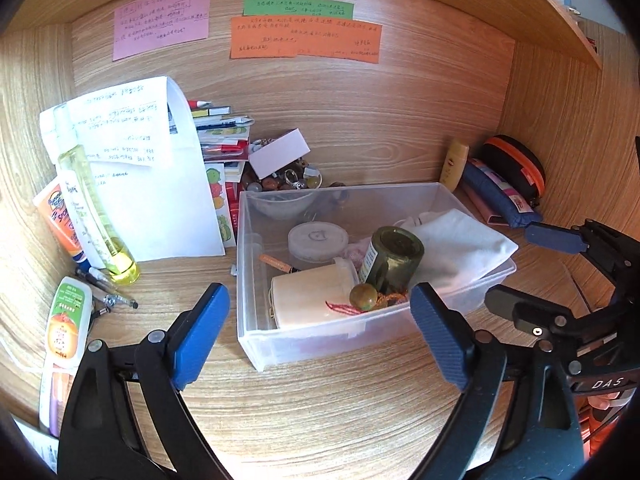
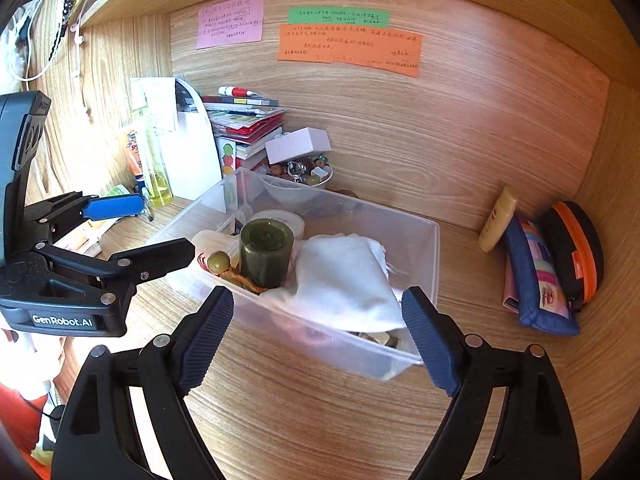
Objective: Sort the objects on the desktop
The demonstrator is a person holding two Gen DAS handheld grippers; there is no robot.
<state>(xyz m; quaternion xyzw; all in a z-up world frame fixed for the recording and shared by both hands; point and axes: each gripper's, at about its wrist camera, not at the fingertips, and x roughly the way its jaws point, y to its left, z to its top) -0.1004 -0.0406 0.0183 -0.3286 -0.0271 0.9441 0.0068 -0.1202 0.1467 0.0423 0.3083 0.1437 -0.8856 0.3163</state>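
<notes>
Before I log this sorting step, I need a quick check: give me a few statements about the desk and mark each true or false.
1. The green jar sits inside the clear bin. True.
2. The left hand-held gripper is clamped on the bin. False: its jaws stand open, holding nothing.
3. A white cloth drapes over the bin's rim. True.
4. The orange note lies flat on the desk. False: it is stuck on the back wall.
5. The right hand-held gripper holds the cloth. False: it is open and empty.
</notes>
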